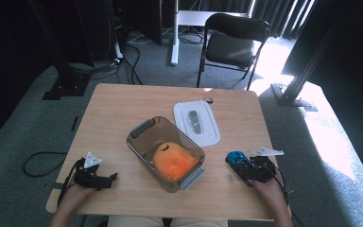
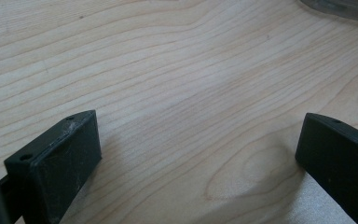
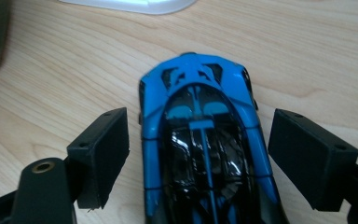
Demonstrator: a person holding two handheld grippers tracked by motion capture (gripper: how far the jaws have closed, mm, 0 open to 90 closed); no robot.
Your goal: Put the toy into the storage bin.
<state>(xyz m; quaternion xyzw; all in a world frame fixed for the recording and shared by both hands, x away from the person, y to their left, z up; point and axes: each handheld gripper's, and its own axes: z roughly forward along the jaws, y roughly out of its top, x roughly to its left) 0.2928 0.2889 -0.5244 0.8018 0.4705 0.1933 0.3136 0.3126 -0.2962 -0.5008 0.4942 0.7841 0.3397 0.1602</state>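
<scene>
Your right claw [image 3: 198, 154] is spread wide around the blue toy car [image 3: 205, 140], which sits on the wooden surface [image 1: 123, 109] to the right of the clear storage bin [image 1: 144, 135]. The jaws flank the car's sides with a gap on each, so nothing is gripped yet. Before you squeeze, centre the claw: the left jaw looks closer to the body than the right, and an uneven close would probably push the car sideways. Bring the pads low enough to catch the flanks, not the sloped roof, where they would likely slip. Then close gently and lift straight up.

The bin stands uncovered with an orange plush toy [image 1: 174, 161] inside, and its white lid [image 1: 196, 122] lies just behind it. Your left claw [image 2: 200, 154] rests spread and empty over bare wood; keep it there, clear of the bin.
</scene>
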